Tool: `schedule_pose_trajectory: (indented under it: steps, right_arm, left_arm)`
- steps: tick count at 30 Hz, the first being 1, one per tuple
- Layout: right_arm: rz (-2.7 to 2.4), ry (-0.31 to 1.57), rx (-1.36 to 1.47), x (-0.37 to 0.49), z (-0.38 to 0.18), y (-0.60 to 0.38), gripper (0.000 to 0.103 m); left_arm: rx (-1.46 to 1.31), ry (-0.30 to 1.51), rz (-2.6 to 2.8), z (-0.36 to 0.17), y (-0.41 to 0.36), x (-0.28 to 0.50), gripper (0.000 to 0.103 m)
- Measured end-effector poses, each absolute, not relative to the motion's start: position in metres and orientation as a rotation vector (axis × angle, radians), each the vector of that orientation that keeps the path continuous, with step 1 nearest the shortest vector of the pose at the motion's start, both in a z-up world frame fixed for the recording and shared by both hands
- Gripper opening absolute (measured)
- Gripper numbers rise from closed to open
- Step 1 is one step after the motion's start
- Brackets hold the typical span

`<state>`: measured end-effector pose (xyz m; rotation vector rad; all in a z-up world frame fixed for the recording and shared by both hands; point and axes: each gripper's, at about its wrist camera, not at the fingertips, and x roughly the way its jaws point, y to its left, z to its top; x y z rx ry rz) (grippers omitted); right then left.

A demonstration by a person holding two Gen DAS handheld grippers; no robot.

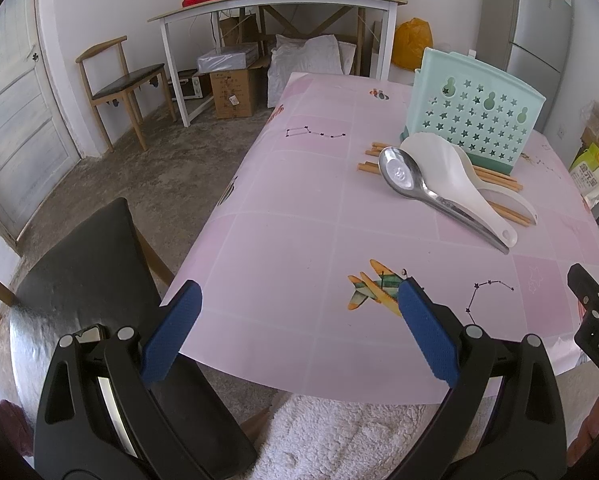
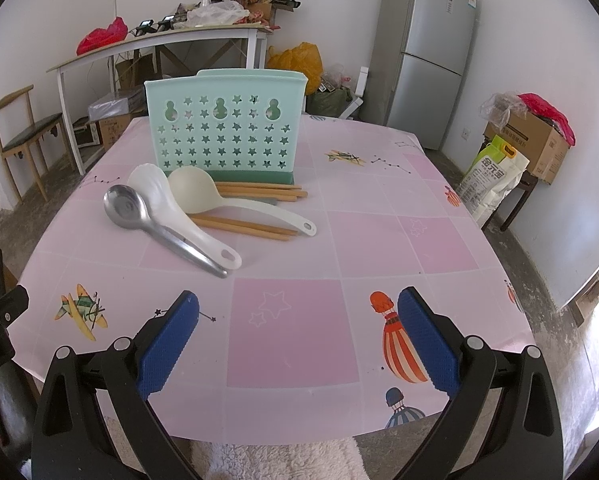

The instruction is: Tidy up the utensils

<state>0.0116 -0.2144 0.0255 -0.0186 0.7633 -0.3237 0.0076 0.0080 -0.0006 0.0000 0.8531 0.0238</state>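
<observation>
Pink table [image 2: 291,264], utensils piled mid-table toward far edge, touching front of mint star-cut holder [image 2: 223,128]. Metal spoon [image 2: 155,220] and white ladle [image 2: 167,204] lie side by side, overlapping; cream rice paddle [image 2: 227,200] rests across wooden chopsticks [image 2: 255,190]. Holder looks empty, nothing sorted yet.

Right gripper [image 2: 297,340] at near edge, released, jaws spread wide, nothing held. Left gripper [image 1: 299,328] at near-left corner, likewise spread and empty.

Spoon handle points toward near edge, bowl toward holder; long axis diagonal. Pile lies ahead-left of right gripper, ahead-right of left. Which gripper nearer: cannot tell.
</observation>
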Motion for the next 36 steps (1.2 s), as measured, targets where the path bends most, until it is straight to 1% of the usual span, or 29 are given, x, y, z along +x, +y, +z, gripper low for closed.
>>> schedule_pose_trajectory:
  steps: [20,31,36]
  right_arm:
    - [-0.318,0.770,-0.006,0.016,0.022,-0.219,0.097]
    - [-0.306,0.806,0.004,0.028,0.008,-0.228,0.097]
    - [-0.290,0.840,0.017,0.036,-0.003,-0.231,0.097]
  left_arm:
    - [0.005,0.859,0.039,-0.004,0.011,0.009,0.095]
    - [0.032,0.901,0.044,-0.019,0.000,0.018,0.095]
    - [0.040,0.949,0.027,-0.033,-0.006,0.029,0.095]
